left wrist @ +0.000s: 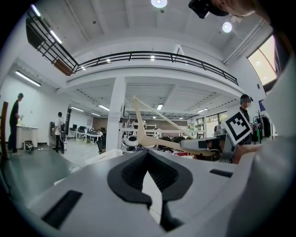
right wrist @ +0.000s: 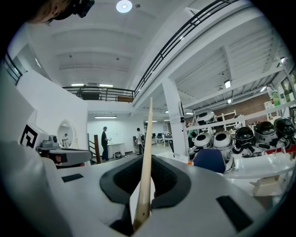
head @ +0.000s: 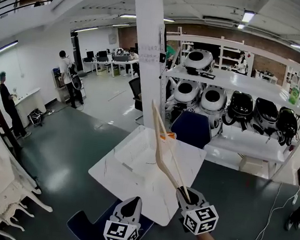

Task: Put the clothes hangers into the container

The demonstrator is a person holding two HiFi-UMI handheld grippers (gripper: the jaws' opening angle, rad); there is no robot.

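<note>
A pale wooden clothes hanger (head: 162,150) sticks up and forward over the white table (head: 133,196); my right gripper (head: 187,195) is shut on one end of it. In the right gripper view the hanger (right wrist: 147,152) runs as a thin bar up from between the jaws of that gripper (right wrist: 149,161). My left gripper (head: 132,206) sits beside it at the table's near edge, shut and holding nothing. In the left gripper view this gripper (left wrist: 148,157) faces the hanger (left wrist: 156,141), with the right gripper (left wrist: 209,144) at the right. A white mesh container (head: 129,152) stands on the table under the hanger.
A white pillar (head: 146,54) rises behind the table. White shelves (head: 237,80) with round robot heads stand at the right, and a blue chair (head: 192,129) is beyond the table. Another blue seat (head: 85,224) is below my left gripper. Two people (head: 69,78) stand far left.
</note>
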